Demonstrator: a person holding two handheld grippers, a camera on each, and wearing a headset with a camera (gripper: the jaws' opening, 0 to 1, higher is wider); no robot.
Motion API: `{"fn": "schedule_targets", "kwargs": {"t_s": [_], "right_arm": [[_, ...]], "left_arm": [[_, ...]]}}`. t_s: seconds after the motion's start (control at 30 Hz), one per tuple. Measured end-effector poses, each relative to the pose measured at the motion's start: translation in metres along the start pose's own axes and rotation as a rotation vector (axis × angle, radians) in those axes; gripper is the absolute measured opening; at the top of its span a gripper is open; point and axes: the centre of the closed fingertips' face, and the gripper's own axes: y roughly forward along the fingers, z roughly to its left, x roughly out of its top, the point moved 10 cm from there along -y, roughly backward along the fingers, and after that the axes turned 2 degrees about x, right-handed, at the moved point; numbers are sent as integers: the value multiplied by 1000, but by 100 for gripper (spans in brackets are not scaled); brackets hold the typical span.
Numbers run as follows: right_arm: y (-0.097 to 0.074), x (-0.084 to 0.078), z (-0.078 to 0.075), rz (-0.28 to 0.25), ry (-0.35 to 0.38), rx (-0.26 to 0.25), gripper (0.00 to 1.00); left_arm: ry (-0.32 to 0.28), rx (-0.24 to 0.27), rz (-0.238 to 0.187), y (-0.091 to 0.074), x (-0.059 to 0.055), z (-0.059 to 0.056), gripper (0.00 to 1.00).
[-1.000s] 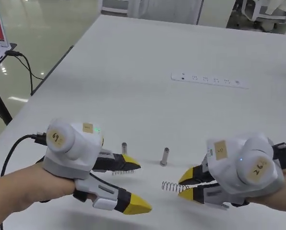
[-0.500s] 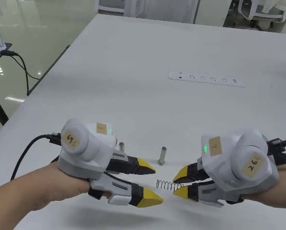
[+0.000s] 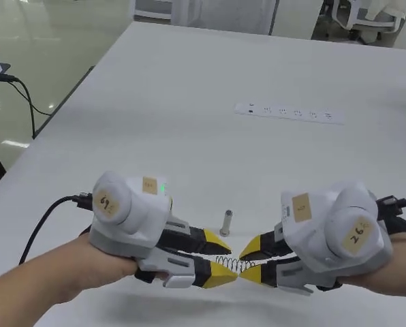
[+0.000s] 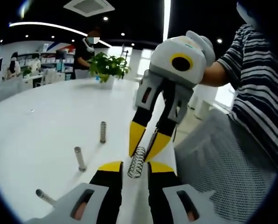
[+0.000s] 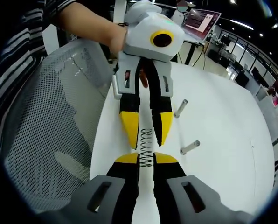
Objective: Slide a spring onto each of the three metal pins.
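The left tongs (image 3: 222, 259) have moved in, narrowly straddling the spring (image 3: 231, 259) pinched by the right tongs (image 3: 249, 259); a pin (image 3: 226, 222) stands just beyond.

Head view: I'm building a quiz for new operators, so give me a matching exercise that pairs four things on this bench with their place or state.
Things:
1. spring
2. metal pin
3. power strip
4. right hand-held gripper

Places or states:
A. lies flat, far across the table
B. shut on one end of the spring
C. reaches in between the open jaws of the left hand-held gripper
D. stands upright and bare

Pairs: 1-C; 2-D; 3-A; 4-B
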Motion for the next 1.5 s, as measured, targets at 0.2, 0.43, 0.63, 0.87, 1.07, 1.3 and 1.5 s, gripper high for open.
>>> {"fn": "schedule_targets", "kwargs": {"t_s": [0.2, 0.43, 0.63, 0.87, 1.07, 1.3, 1.5], "right_arm": [[-2, 1, -1, -4, 4, -4, 8], [-2, 2, 0, -2, -4, 3, 8], [-2, 2, -1, 2, -11, 4, 8], [-3, 2, -1, -4, -20, 3, 8], [-3, 3, 1, -17, -52, 2, 8], [-5, -5, 2, -22, -26, -3, 12], [-3, -8, 7, -8, -41, 9, 8]], "left_arm": [[14, -5, 3, 0, -1, -1, 8], [20, -7, -2, -1, -1, 0, 5], [33, -14, -3, -1, -1, 0, 4], [54, -21, -11, -3, 1, -1, 3], [68, -39, -6, -5, 1, -1, 2], [72, -61, 1, -6, 1, -4, 2], [77, -70, 7, -4, 1, -5, 2]]}}
